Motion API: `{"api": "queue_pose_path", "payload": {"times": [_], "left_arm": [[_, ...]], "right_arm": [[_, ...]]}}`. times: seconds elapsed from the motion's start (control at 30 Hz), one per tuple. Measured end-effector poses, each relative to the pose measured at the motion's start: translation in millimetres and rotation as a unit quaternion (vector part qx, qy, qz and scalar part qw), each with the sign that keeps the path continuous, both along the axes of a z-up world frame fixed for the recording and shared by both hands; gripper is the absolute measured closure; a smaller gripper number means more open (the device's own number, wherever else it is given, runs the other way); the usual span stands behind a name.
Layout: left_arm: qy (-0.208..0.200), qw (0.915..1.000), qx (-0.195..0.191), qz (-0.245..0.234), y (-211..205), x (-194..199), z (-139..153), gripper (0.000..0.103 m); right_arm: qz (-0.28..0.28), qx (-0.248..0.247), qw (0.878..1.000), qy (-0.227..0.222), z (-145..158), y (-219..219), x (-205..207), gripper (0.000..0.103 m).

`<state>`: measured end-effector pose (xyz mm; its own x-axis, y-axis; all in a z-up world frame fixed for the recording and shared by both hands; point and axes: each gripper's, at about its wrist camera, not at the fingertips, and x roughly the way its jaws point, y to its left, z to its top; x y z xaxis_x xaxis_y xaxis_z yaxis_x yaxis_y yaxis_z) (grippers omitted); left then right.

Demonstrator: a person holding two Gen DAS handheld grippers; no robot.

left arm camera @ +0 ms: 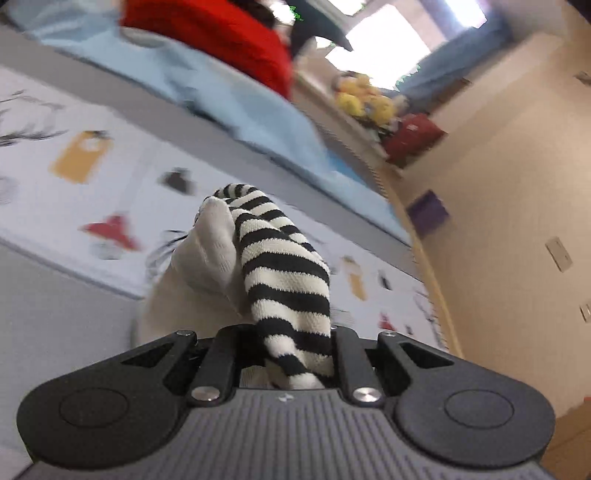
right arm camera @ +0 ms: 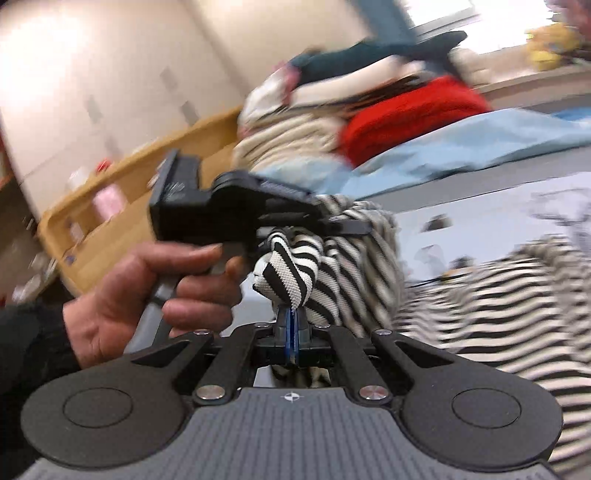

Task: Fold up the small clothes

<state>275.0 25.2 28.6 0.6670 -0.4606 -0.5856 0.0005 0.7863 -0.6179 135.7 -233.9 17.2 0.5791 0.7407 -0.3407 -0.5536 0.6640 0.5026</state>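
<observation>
- Left gripper [left arm camera: 295,354] is clamped on the striped garment [left arm camera: 280,266], black-and-white knit bunched between its jaws and humping up toward 12 o'clock with a plain white part on the 9 o'clock side.
- Right gripper [right arm camera: 291,332] is pinched tight on another bit of the same striped garment [right arm camera: 291,269]; the fabric loops up just past its tips.
- So the piece is lifted off the patterned sheet [left arm camera: 92,192], held by both tools. No neat fold visible yet, looks like early days: the folding is pretty much all still to do.
- Only the right wrist view shows the person's hand [right arm camera: 147,295] gripping the left tool at 9 o'clock, plus more striped cloth trailing to 3 o'clock.
- Only the left view shows the sheet's prints clearly; a red garment [left arm camera: 221,33] piles at 12 o'clock.
</observation>
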Motion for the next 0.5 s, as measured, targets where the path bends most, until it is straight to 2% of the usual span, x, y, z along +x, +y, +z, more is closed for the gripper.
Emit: {"api": "queue_pose_path", "payload": {"times": [0.17,0.2,0.23,0.3,0.33,0.4,0.43,0.5], "left_arm": [[-0.045,0.9986,-0.008,-0.029,-90,10,5,0.088],[-0.05,0.998,-0.009,-0.037,-106,11,4,0.083],[-0.052,0.9974,-0.014,-0.047,-120,12,4,0.069],[-0.048,0.9944,-0.029,-0.089,-145,14,0,0.051],[-0.051,0.9928,-0.027,-0.105,-151,14,1,0.049],[-0.07,0.9928,-0.001,-0.098,-151,10,5,0.049],[-0.066,0.9939,0.0,-0.089,-144,11,4,0.05],[-0.051,0.9961,-0.001,-0.072,-127,12,2,0.05]], "right_arm": [[-0.111,0.032,0.993,0.002,2,-93,-11,0.102],[-0.129,0.036,0.991,0.001,1,-108,-14,0.102],[-0.147,0.041,0.988,0.001,1,-122,-17,0.102],[-0.19,0.048,0.981,0.009,-3,-150,-23,0.102],[-0.208,0.049,0.977,0.018,-7,-160,-24,0.102],[-0.251,0.031,0.965,0.065,-22,-174,-18,0.102],[-0.275,-0.001,0.956,0.107,-35,-179,-11,0.102],[-0.309,-0.029,0.931,0.193,-64,-189,2,0.102]]}}
